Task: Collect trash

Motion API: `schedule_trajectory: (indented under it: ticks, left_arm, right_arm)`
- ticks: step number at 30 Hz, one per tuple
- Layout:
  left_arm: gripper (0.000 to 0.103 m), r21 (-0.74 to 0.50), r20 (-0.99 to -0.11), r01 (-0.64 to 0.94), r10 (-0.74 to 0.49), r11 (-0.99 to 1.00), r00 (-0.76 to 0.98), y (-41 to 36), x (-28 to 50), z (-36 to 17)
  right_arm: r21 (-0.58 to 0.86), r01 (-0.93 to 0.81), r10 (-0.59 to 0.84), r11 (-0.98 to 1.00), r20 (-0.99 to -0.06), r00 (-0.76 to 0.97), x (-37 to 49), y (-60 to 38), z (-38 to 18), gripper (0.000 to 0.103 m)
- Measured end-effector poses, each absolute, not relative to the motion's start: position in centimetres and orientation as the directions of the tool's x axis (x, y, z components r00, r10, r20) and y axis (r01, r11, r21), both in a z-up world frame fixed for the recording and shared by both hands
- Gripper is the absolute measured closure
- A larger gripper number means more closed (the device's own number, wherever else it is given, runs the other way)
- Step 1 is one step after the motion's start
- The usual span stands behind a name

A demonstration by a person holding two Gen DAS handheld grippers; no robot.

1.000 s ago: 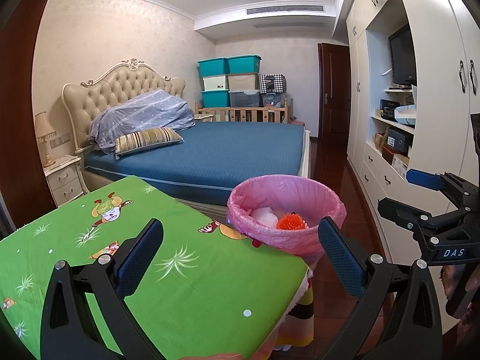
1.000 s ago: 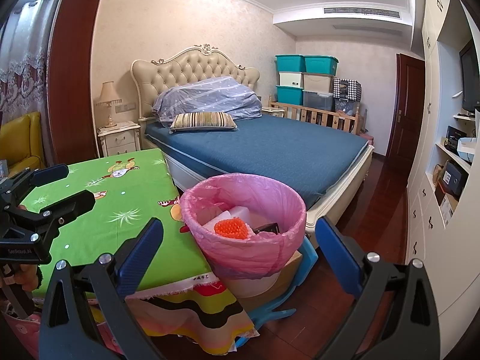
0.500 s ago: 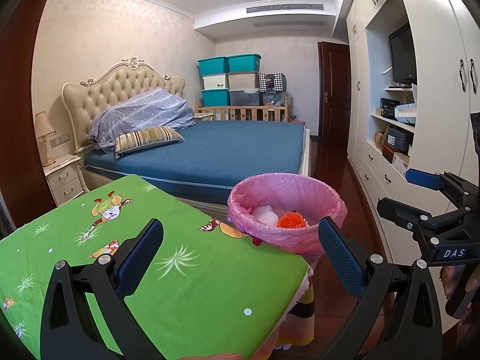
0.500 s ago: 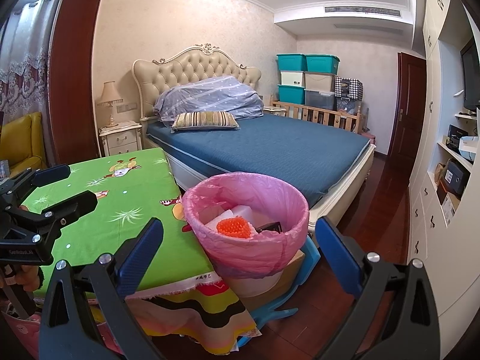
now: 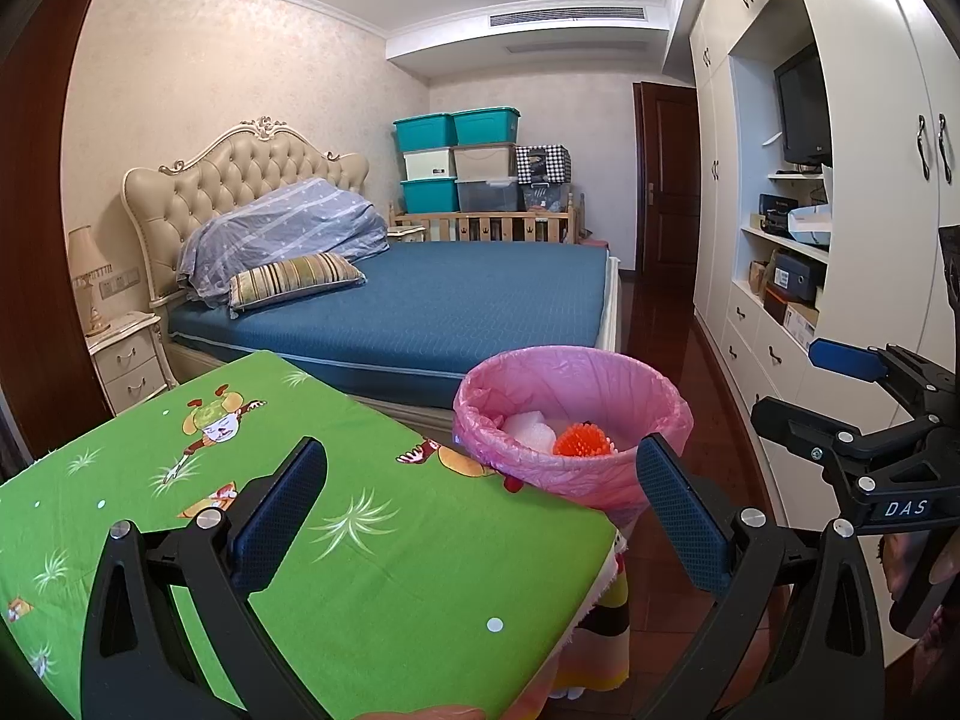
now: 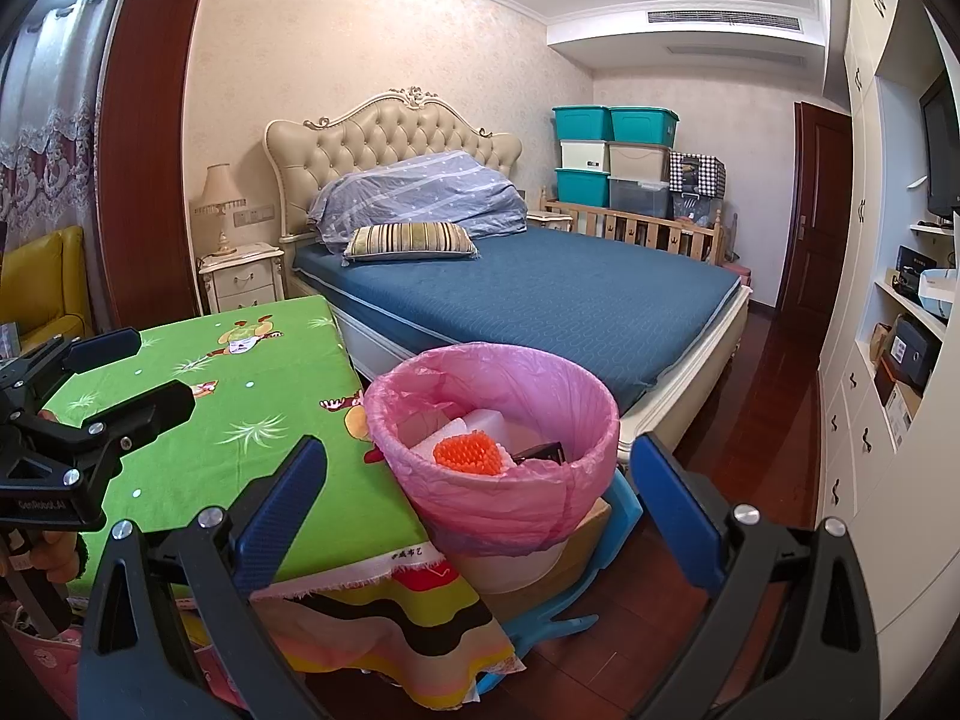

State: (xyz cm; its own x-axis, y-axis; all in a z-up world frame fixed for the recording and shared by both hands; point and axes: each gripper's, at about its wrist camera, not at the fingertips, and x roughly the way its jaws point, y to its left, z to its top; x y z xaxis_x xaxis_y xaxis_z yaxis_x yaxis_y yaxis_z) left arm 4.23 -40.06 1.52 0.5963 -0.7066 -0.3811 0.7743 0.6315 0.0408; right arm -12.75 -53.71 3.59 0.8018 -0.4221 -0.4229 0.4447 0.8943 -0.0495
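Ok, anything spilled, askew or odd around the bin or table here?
Nothing stands out. The pink-lined bin stands upright beside the green-clothed table, the orange spiky ball and white foam inside it; no spill shows on the cloth.

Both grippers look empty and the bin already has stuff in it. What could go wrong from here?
1. The bin stands right at the table corner; either open gripper, left or right, swinging past might knock it.
2. The pink liner hangs loose over the rim and may snag on a finger.
3. The orange spiky ball sits high on the white pieces; a jolt might roll it around or out.
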Motion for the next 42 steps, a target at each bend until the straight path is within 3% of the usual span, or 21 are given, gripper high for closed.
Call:
schedule_trajectory:
  ticks: [36, 42]
  left_arm:
    - [0.006, 0.031, -0.359, 0.766, -0.708, 0.642, 0.608, -39.3, 3.9, 1.5]
    - [0.006, 0.003, -0.391, 0.757, -0.696, 0.653, 0.602, -38.1, 5.2, 2.0]
  right_arm:
    - [-0.047, 0.442, -0.419, 0.896, -0.422, 0.804, -12.5, -53.6, 3.3, 0.005]
    - [-0.031, 0.415, -0.387, 0.909, -0.43, 0.816, -11.6, -52.7, 3.1, 0.005]
